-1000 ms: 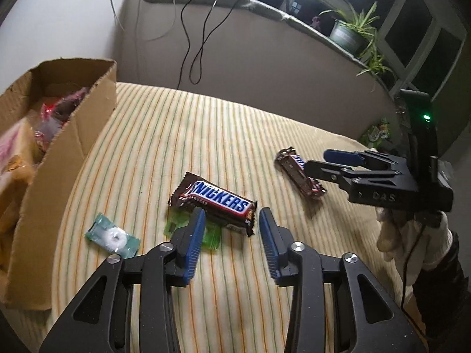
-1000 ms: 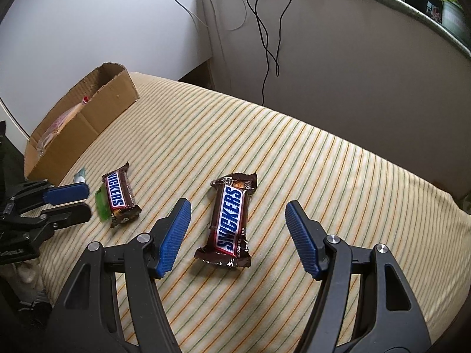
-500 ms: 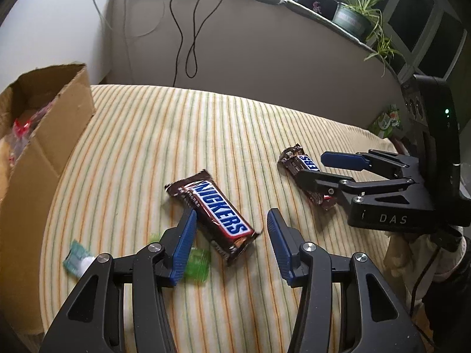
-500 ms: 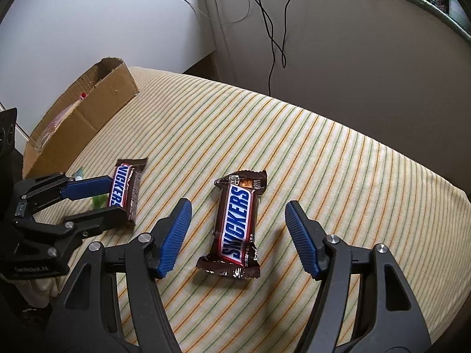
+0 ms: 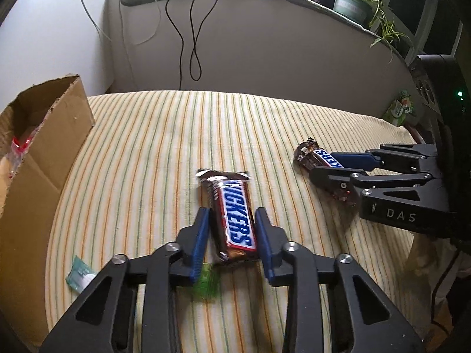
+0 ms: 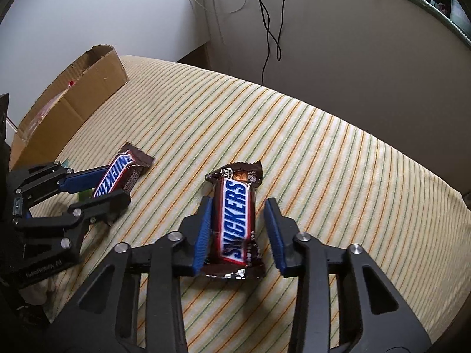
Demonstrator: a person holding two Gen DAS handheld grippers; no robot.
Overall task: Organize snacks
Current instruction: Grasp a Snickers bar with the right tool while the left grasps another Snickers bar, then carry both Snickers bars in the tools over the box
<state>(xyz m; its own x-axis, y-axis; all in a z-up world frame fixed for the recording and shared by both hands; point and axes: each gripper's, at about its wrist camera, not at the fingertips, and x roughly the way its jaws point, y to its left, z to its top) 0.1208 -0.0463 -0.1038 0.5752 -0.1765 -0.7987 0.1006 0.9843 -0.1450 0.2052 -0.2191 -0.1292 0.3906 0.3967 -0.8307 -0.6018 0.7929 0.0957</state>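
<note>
The left gripper (image 5: 232,232) is closing on a Snickers bar (image 5: 234,217), pads touching its sides. The right gripper (image 6: 240,229) is closing around a second Snickers bar (image 6: 235,220); its right pad stands clear. Both bars lie on the striped cloth (image 6: 323,161), right of the cardboard box (image 5: 44,153).

Right claw (image 6: 238,232) low over striped cloth (image 6: 338,158), jaws closing around a Snickers bar (image 6: 235,220) lying lengthwise between them; left pad against the wrapper edge, right pad just clear of it. Left claw (image 6: 106,188) at frame left, jaws closing, a second Snickers bar (image 6: 117,173) between its blue pads, a scrap of green wrapper (image 6: 84,195) showing beneath. Open cardboard box (image 6: 88,88) at far left edge of the cloth, black cables (image 6: 270,29) hanging down the wall behind.
</note>
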